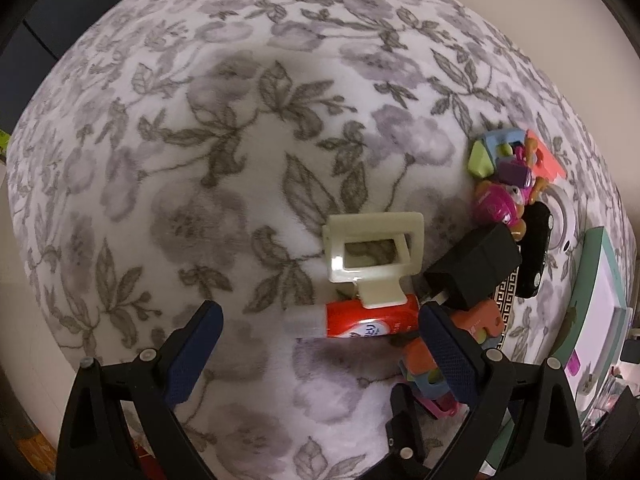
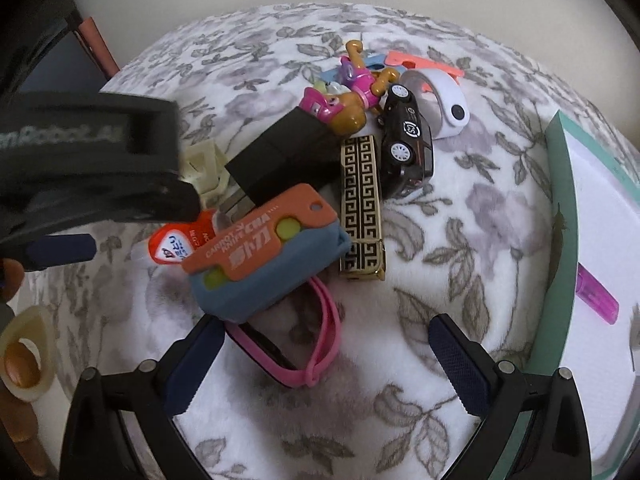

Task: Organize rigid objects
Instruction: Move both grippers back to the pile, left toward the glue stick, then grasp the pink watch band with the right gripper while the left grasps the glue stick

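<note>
Left gripper (image 1: 320, 320) fingers spread wide, empty, around the red glue tube (image 1: 368, 320) under a cream plastic clip (image 1: 374, 256). Right gripper (image 2: 326, 344) wide open too, hovering above the pink silicone band (image 2: 316, 344) on the floral blanket (image 2: 420, 248)

Black claw (image 1: 320, 332) frames, navy textured pads (image 1: 448, 356), silver screws

Toy car (image 2: 408, 140) right of lighter (image 2: 362, 208)
</note>
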Demonstrator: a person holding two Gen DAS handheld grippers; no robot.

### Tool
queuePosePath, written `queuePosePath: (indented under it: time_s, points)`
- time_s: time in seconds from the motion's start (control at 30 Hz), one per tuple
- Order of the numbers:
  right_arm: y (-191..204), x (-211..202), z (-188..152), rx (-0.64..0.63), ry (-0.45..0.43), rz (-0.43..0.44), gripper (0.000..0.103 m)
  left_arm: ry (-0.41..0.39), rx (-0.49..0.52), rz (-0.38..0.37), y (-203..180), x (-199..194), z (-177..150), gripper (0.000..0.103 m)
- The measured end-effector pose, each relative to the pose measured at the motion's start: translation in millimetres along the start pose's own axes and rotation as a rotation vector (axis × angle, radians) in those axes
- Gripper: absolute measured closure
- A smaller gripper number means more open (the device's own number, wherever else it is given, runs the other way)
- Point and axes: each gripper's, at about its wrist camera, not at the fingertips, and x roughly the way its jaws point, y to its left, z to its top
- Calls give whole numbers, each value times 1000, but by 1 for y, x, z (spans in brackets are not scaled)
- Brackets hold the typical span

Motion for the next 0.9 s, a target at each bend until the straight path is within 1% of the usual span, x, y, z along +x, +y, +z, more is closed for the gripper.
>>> queuePosePath:
  time_s: [0.13,0.33,0.43,0.5,0.57,0.6,0.7,0.73,0.9]
  points:
    - [8,3,0,-12,-7,-14,0,31,-4,-48,-6,12,2,5]
    - [8,0,-2,-27,-7,-2,5,20,4,-42,-11,22,5,5]
    - [9,-2,-4,-26,-5,10,9,12,12,-33,-12,26,8,5]
    - [9,-8,-5,-32,-5,18,15,8,20,-33,-10,26,11,5]
    - [11,-10,-5,-40,-4,26,18,2,30,-27,-10,24,11,6]
    - [12,-11,-6,-44,-2,31,20,0,34,-26,-10,24,11,7]
    - [12,-16,-6,-50,-1,45,26,3,40,-37,-13,20,9,18]
    - [12,-17,-6,-50,1,53,27,6,39,-46,-13,19,7,19]
    - [11,-21,-8,-58,6,75,33,3,46,-48,-14,18,3,19]
